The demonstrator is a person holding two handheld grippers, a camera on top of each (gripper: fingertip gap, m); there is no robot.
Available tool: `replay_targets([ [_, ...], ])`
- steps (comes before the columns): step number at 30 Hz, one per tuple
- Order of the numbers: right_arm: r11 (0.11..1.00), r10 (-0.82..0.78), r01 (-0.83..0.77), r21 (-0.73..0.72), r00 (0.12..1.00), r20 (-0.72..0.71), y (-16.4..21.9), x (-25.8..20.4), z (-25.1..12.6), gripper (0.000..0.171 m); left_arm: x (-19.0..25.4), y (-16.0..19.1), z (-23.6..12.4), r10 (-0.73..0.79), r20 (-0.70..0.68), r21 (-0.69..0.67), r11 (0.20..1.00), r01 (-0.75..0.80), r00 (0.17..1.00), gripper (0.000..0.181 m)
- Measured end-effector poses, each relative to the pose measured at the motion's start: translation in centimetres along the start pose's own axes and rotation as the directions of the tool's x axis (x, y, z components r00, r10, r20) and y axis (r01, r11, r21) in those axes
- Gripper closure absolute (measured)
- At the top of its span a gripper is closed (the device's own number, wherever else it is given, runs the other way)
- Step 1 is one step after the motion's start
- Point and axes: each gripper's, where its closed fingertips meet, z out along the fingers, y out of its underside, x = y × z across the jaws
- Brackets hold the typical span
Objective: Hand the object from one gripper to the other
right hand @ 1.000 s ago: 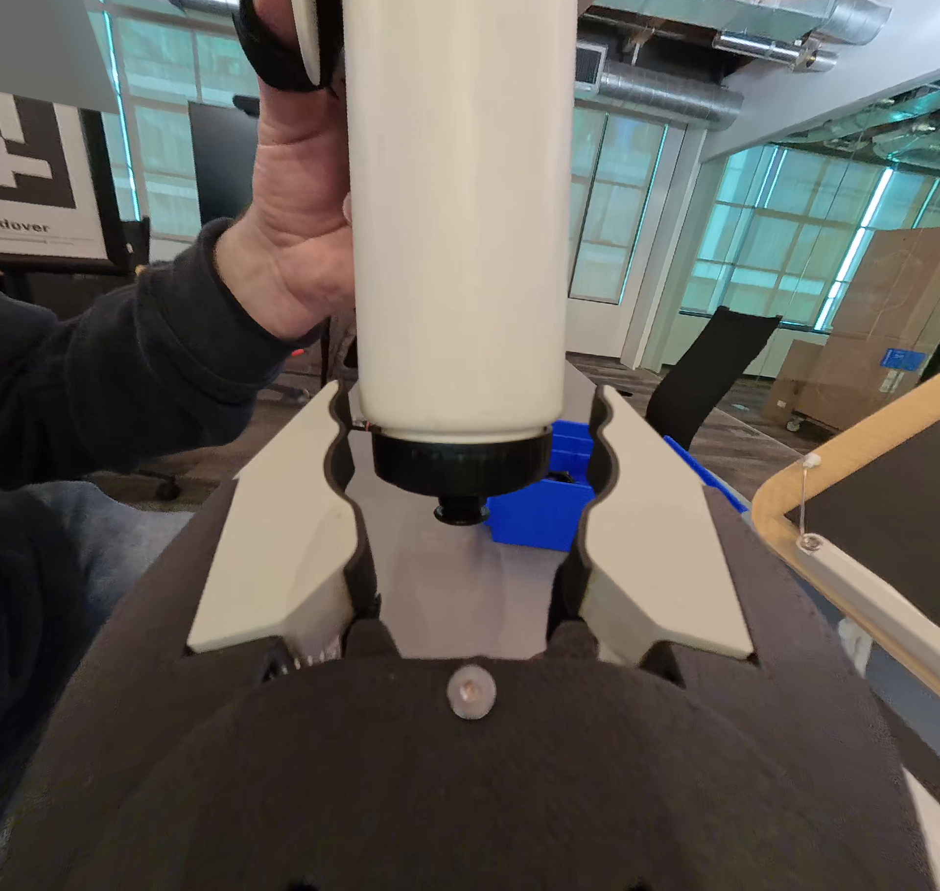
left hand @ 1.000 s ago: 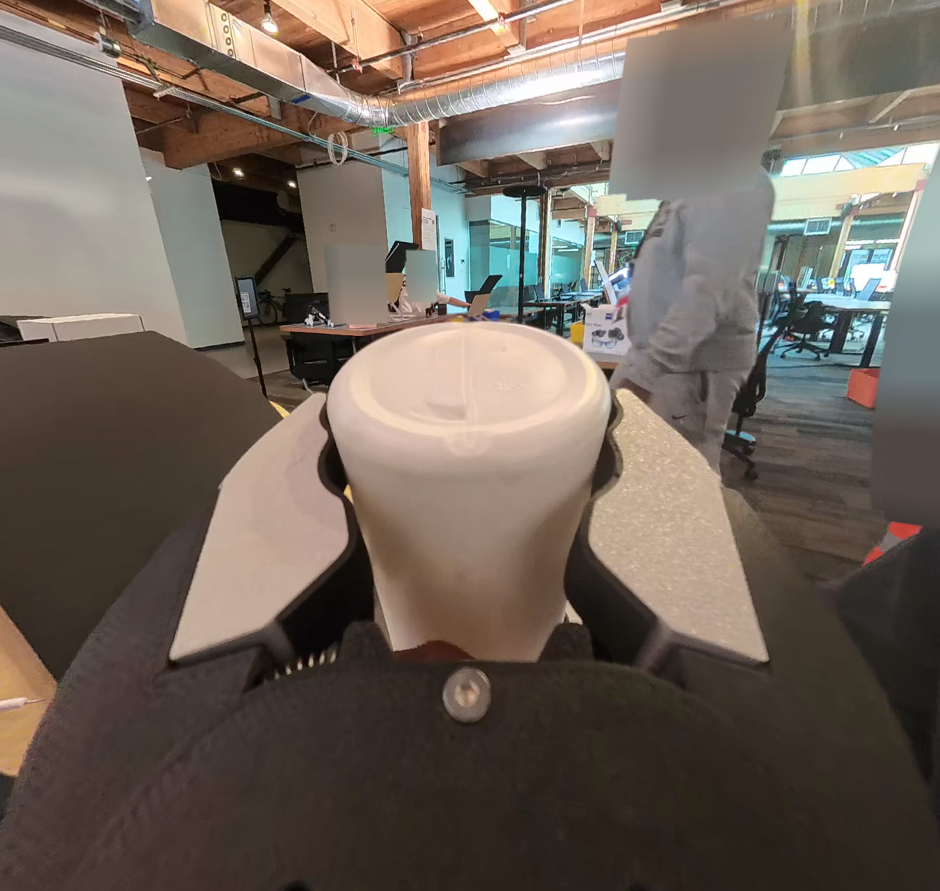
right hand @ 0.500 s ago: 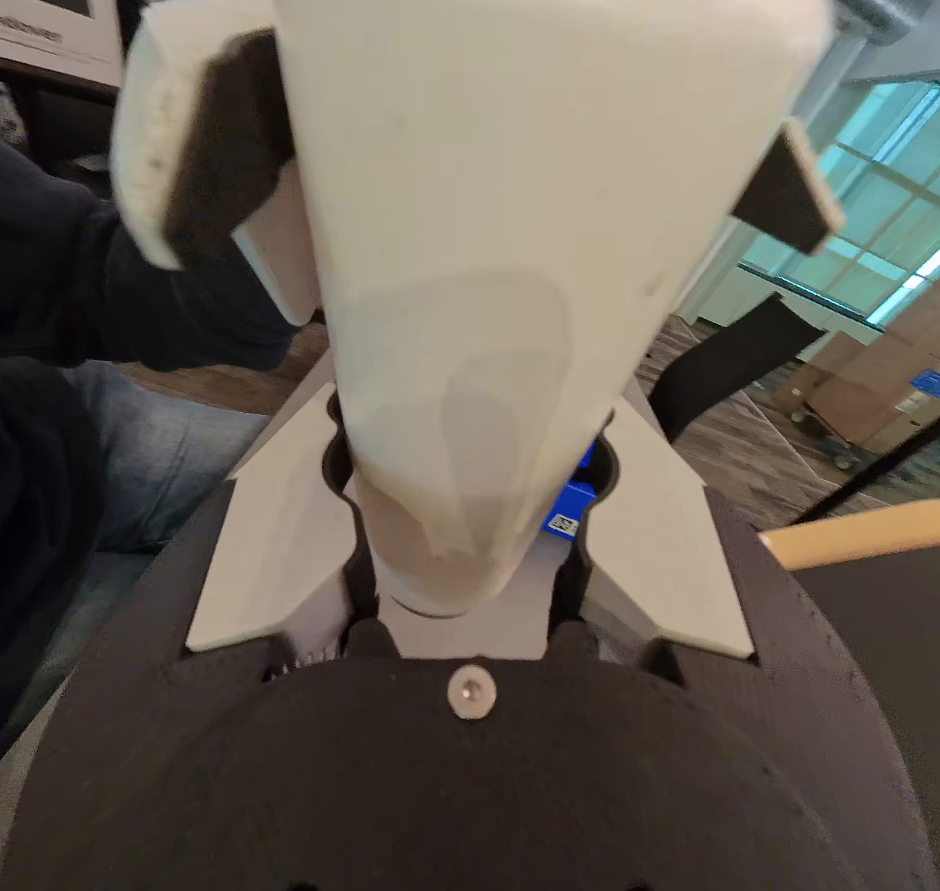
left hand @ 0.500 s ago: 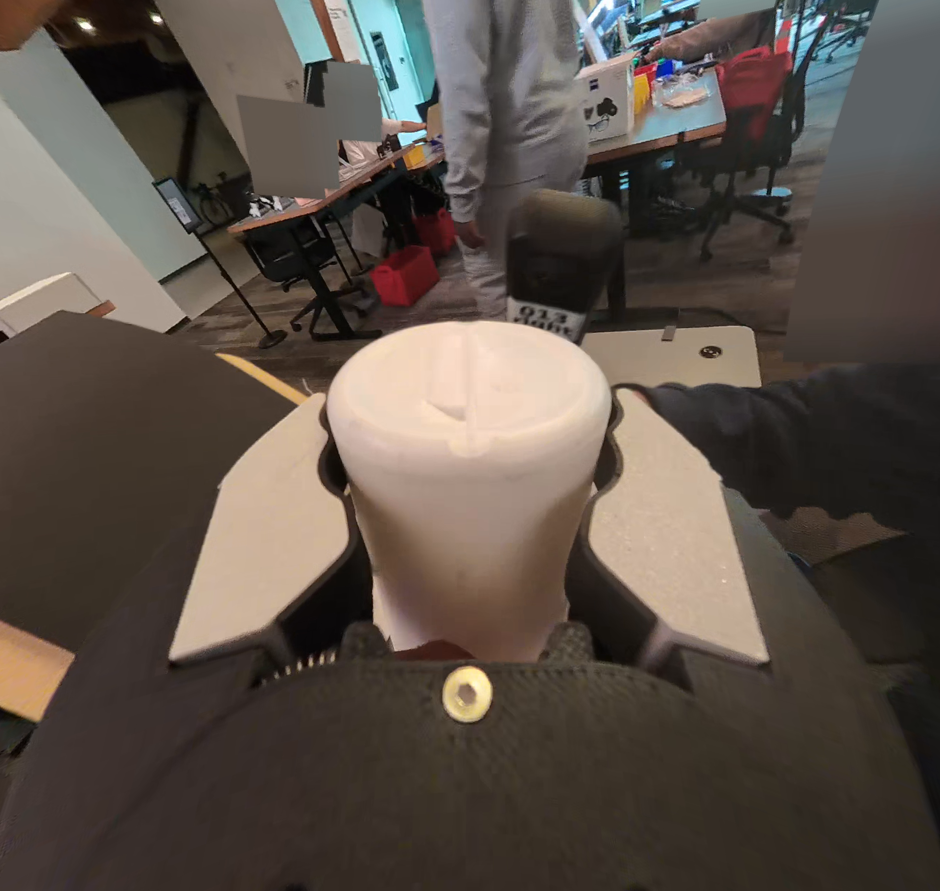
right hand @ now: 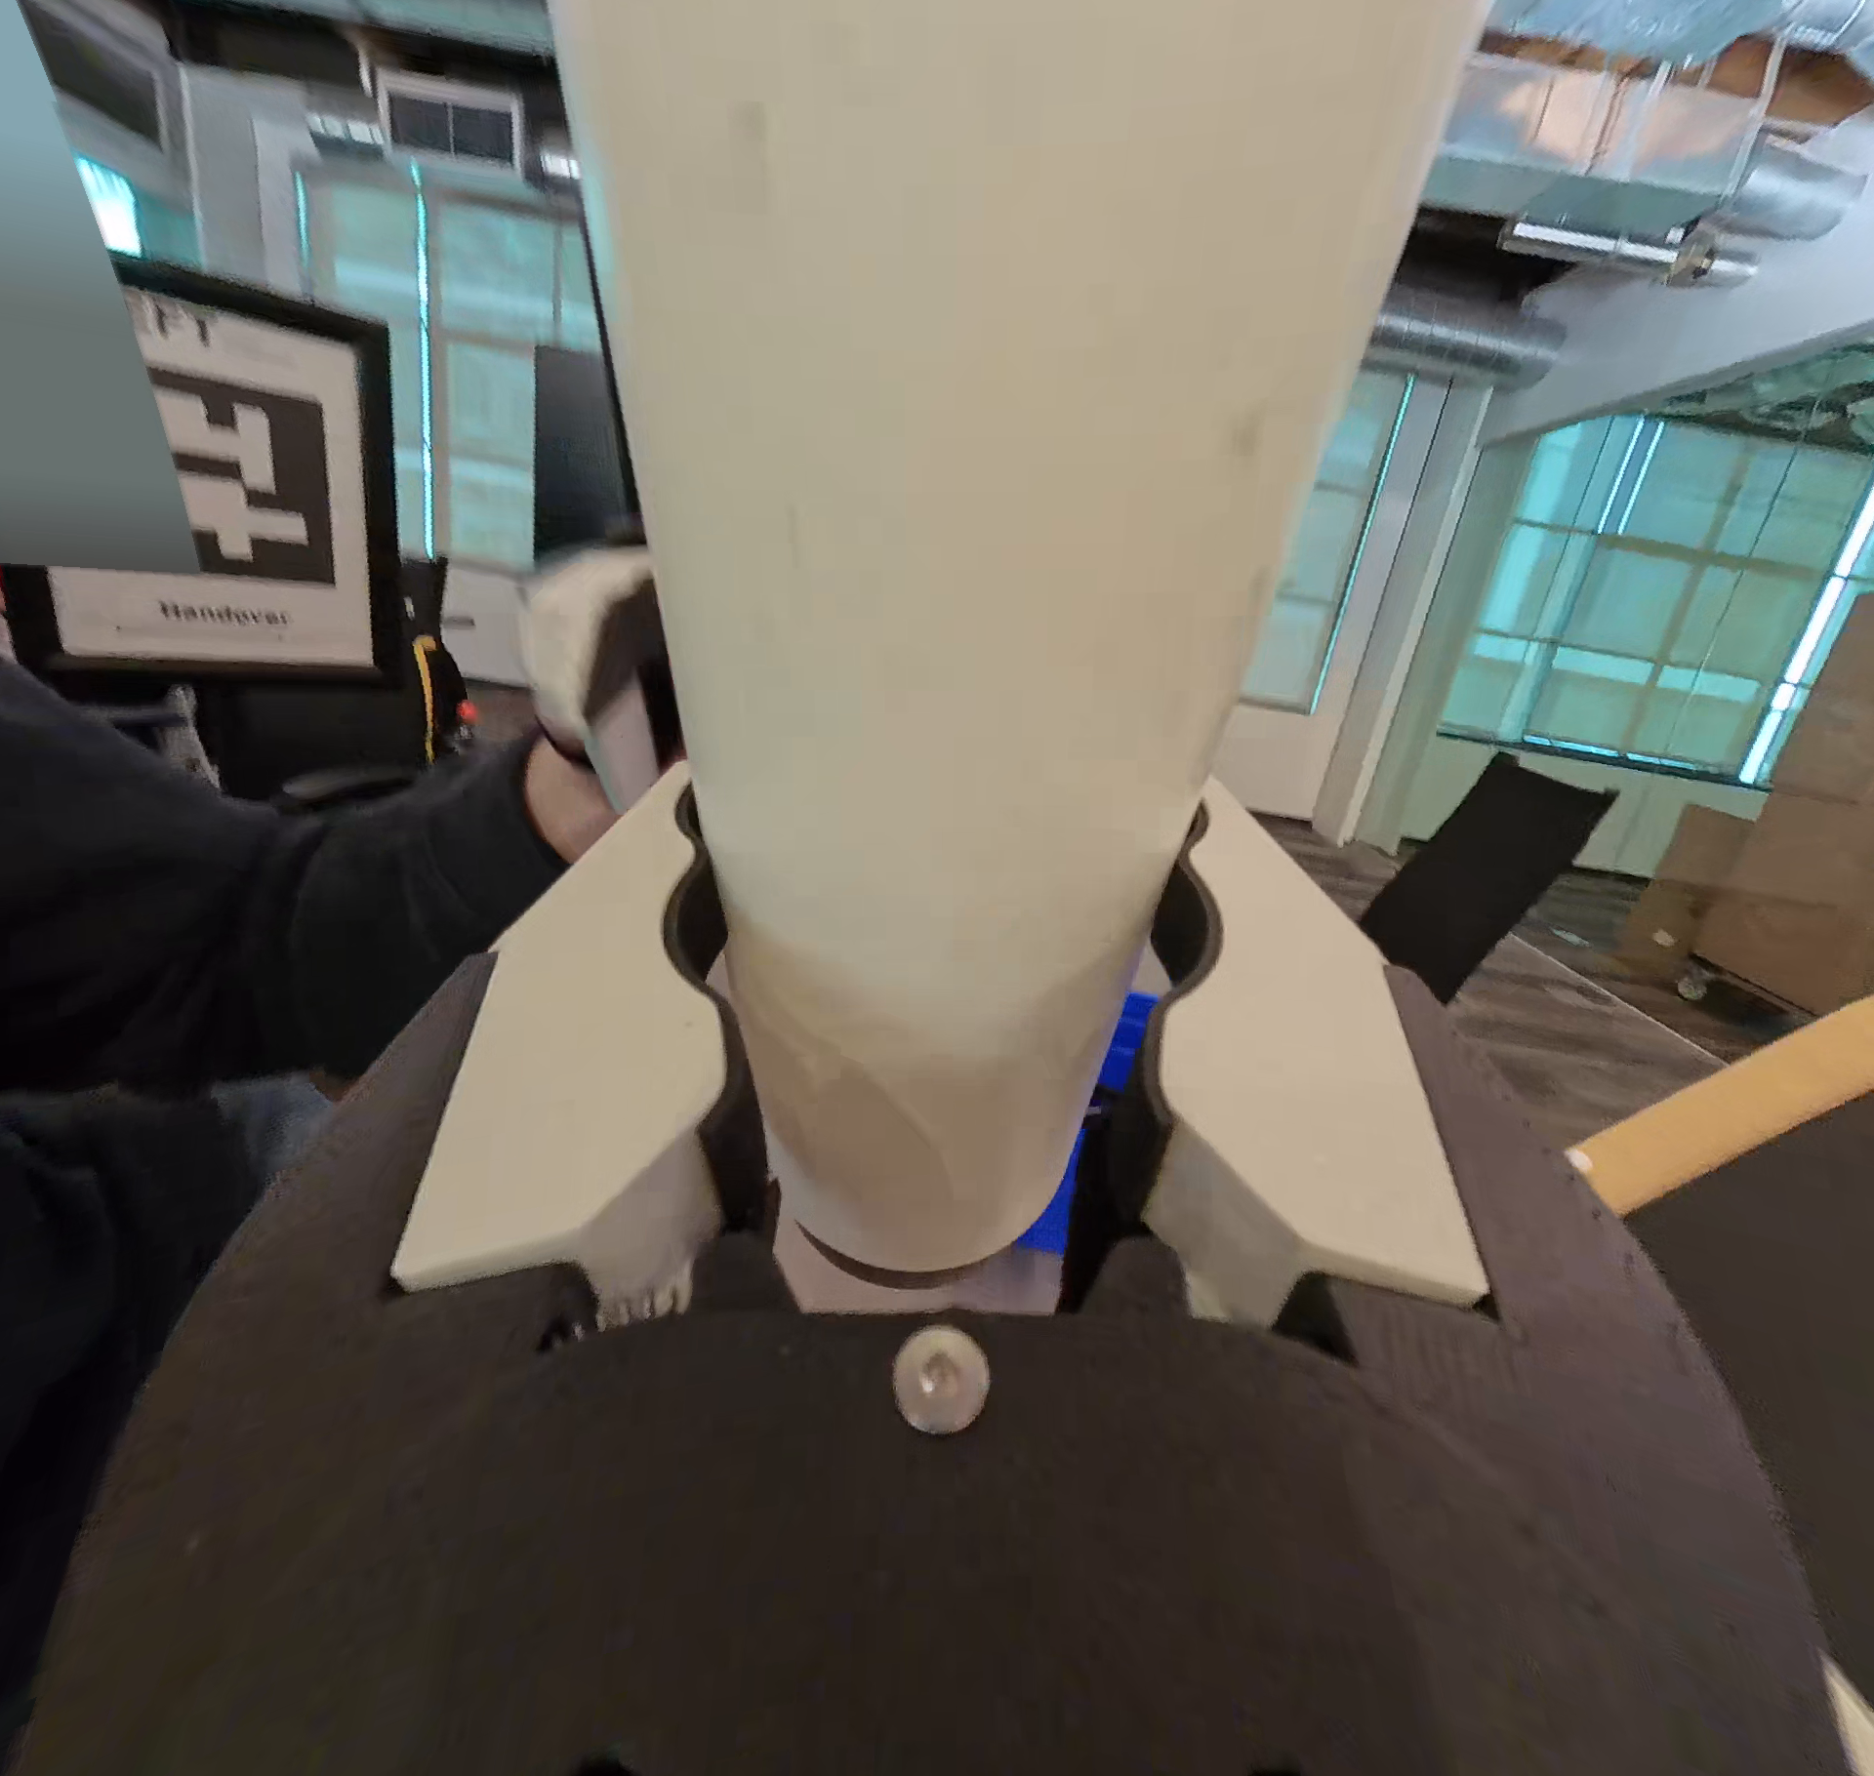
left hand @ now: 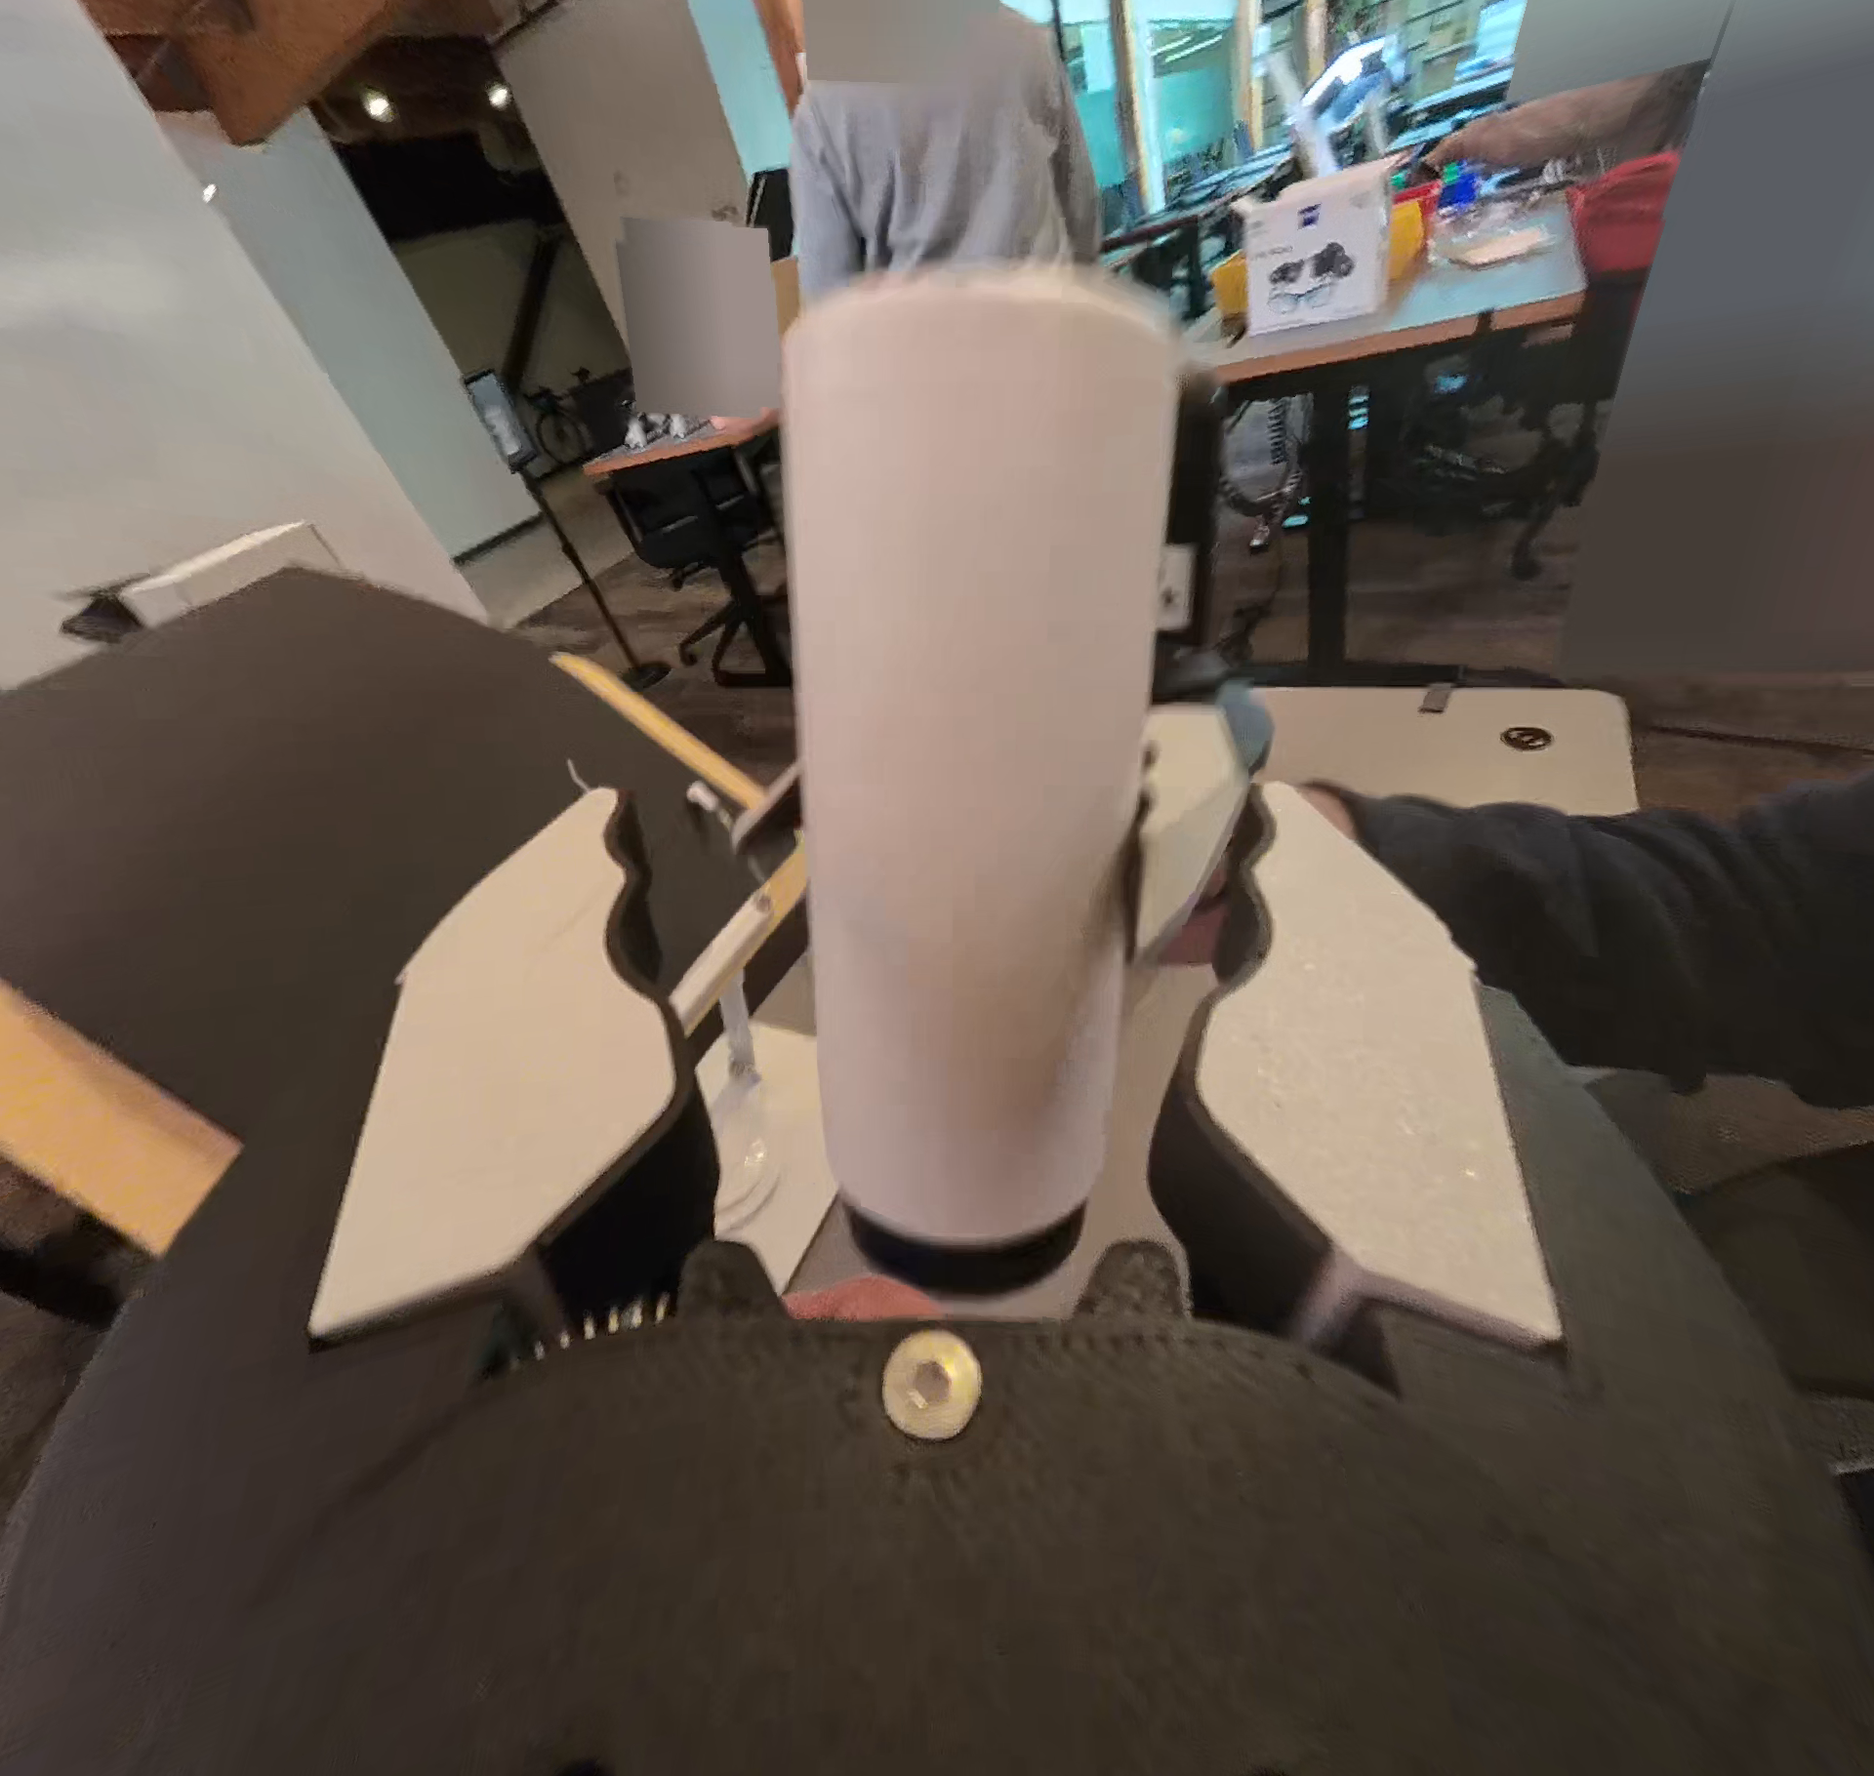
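On my left wrist view, my left tool (left hand: 938, 926) is spread wide and released, its fingers (left hand: 527, 1048) clear of the white bottle (left hand: 974, 764), which stands between them with its black cap (left hand: 958, 1256) toward the camera. On my right wrist view, my right tool (right hand: 943, 957) is clenched on that bottle (right hand: 974, 511), both fingers (right hand: 588, 1048) pressed against its sides, the body running toward 12 o'clock; the left tool (right hand: 598, 668) shows at 10 o'clock.
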Motion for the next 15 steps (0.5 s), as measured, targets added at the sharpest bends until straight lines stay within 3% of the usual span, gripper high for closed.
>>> replay_targets([
  [6, 0.993, 0.034, -0.034, 0.109, 0.999, 0.009, -1.8, 0.0, -0.7, 0.086, 0.0, 6.8, 0.9, -0.076, 0.007, -0.105, 0.991, 0.077, 0.997, 0.055],
  [10, 0.997, 0.017, -0.019, 0.077, 1.0, 0.02, -1.4, -0.4, 0.0, 0.086, 1.0, 8.5, 2.0, -0.085, -0.034, -0.14, 0.987, 0.079, 0.996, 0.068],
  [13, 0.998, 0.003, -0.004, 0.06, 1.0, 0.025, -1.5, -0.7, 0.2, 0.086, 1.5, 9.0, 2.5, -0.063, -0.065, -0.157, 0.986, 0.052, 0.996, 0.092],
  [15, 0.999, -0.004, 0.003, 0.041, 1.0, 0.022, -1.5, -0.6, 0.3, 0.086, 1.4, 8.9, 2.7, -0.073, -0.065, -0.134, 0.989, 0.064, 0.995, 0.093],
])
